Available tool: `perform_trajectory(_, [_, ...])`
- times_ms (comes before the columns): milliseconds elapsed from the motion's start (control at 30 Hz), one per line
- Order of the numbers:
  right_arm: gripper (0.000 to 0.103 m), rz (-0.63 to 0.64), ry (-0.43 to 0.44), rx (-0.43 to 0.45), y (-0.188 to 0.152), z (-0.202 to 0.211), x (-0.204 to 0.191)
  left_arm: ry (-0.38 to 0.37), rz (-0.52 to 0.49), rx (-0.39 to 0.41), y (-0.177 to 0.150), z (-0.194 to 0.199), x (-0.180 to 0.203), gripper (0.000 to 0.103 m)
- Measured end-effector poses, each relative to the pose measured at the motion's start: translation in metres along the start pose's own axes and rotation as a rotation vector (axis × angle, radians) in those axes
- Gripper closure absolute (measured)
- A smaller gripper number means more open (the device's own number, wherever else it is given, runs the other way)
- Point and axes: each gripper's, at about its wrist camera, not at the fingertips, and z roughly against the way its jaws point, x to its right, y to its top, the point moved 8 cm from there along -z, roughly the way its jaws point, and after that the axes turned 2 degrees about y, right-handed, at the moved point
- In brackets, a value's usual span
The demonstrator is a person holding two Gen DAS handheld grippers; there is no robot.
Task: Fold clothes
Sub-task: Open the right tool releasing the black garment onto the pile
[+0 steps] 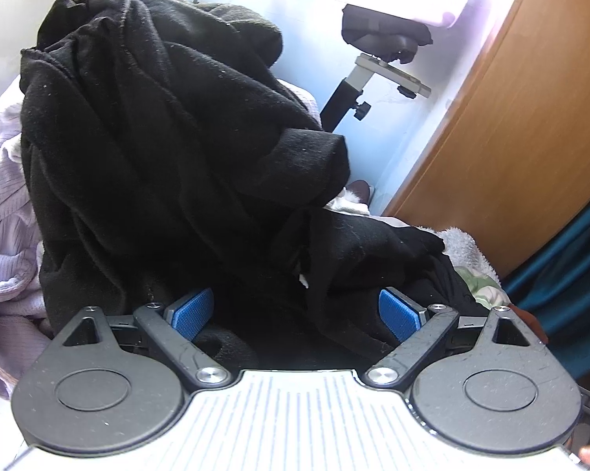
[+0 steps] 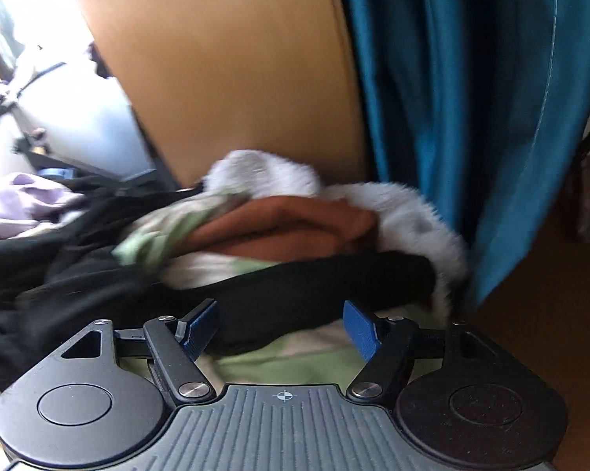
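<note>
A: Nothing folded yet. The black garment sits heaped on the laundry pile, everything crumpled.

B: Left gripper spread wide, black cloth right between its pads (not pinched). Right gripper gapes too, a black fold just ahead.

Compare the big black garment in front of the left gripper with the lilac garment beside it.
The black garment is heaped high in thick, heavy folds; the lilac garment lies lower at its side. The black one looks plain and fuzzy, flecked with lint, while the lilac one has fine ribbing. The black one lies between the open fingers of the left hand-held gripper; the lilac one lies off to one side of them. Both are crumpled and unfolded.
</note>
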Motion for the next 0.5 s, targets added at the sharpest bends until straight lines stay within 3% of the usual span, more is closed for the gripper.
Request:
perform_trajectory(133, [0.032,-0.152,-0.023,0.037,0.010,-0.020,0.018,0.011,-0.009,-0.003,0.001,0.000,0.000,0.010])
perform_trajectory(233, [0.034,-0.062,-0.106,-0.026,0.002,-0.041,0.013,0.016,-0.018,-0.004,0.003,0.003,0.001,0.010])
perform_trajectory(333, [0.049,0.000,-0.113,-0.002,0.000,-0.038,0.003,0.018,-0.010,-0.005,0.005,0.005,0.001,0.010])
perform_trajectory(467, [0.088,0.054,-0.126,0.014,0.002,-0.023,0.001,0.013,-0.007,-0.012,0.004,0.008,0.001,0.010])
perform_trajectory(500, [0.089,0.061,-0.116,0.020,0.005,-0.020,-0.002,0.014,-0.008,-0.013,0.003,0.008,0.001,0.010])
